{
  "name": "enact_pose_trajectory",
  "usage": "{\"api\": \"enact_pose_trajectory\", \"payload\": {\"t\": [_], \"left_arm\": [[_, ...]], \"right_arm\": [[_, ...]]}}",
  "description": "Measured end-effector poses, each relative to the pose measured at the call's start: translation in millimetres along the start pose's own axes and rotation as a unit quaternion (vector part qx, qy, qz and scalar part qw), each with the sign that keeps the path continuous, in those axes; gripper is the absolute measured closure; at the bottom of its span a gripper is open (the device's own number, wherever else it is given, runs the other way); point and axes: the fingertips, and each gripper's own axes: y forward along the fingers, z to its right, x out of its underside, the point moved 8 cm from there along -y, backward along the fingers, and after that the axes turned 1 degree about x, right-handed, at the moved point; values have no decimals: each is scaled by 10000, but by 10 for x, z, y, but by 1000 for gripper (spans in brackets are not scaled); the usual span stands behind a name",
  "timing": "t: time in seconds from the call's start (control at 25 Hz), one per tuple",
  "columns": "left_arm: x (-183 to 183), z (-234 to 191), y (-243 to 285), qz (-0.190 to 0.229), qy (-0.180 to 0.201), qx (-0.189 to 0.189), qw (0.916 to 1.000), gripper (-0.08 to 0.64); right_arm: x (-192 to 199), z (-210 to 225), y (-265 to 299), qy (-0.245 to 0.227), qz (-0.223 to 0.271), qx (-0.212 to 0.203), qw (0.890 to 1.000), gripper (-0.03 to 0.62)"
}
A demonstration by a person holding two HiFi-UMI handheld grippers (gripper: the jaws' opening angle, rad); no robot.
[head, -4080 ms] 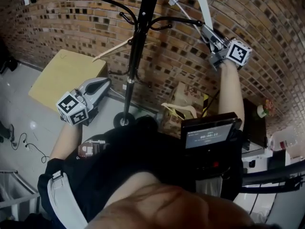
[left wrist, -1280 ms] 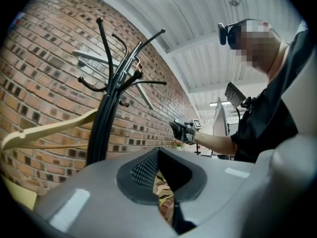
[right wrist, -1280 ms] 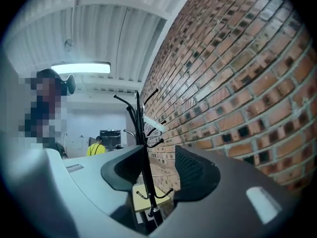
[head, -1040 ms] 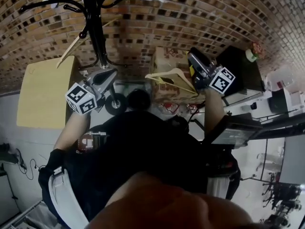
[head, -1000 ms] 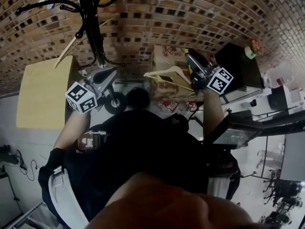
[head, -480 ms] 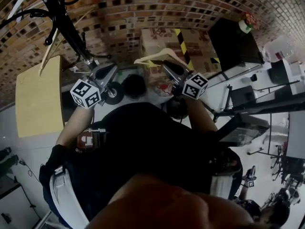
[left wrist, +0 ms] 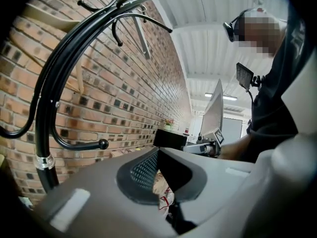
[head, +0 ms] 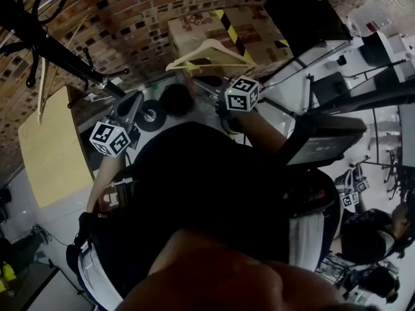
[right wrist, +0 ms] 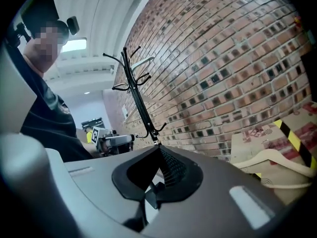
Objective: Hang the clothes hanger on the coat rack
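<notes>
Nearby, pale hanger [right wrist: 271, 158], resting on cardboard box [right wrist: 257, 134]

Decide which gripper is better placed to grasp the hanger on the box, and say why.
Right: the right gripper is close beside the hanger; the left gripper is off by the rack. Both are shut.

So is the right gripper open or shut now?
Shut and empty: the right gripper has just closed, jaws tip to tip, the hanger lying clear of them.
</notes>
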Motion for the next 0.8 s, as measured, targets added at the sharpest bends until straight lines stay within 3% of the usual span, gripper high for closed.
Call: {"api": "enact_pose_trajectory", "payload": {"t": [0.8], "left_arm": [[-18, -58, -83, 24, 50, -60, 10000, 566]], "right_arm": [[-22, -60, 181, -405, -297, -111, 9987, 580]]}}
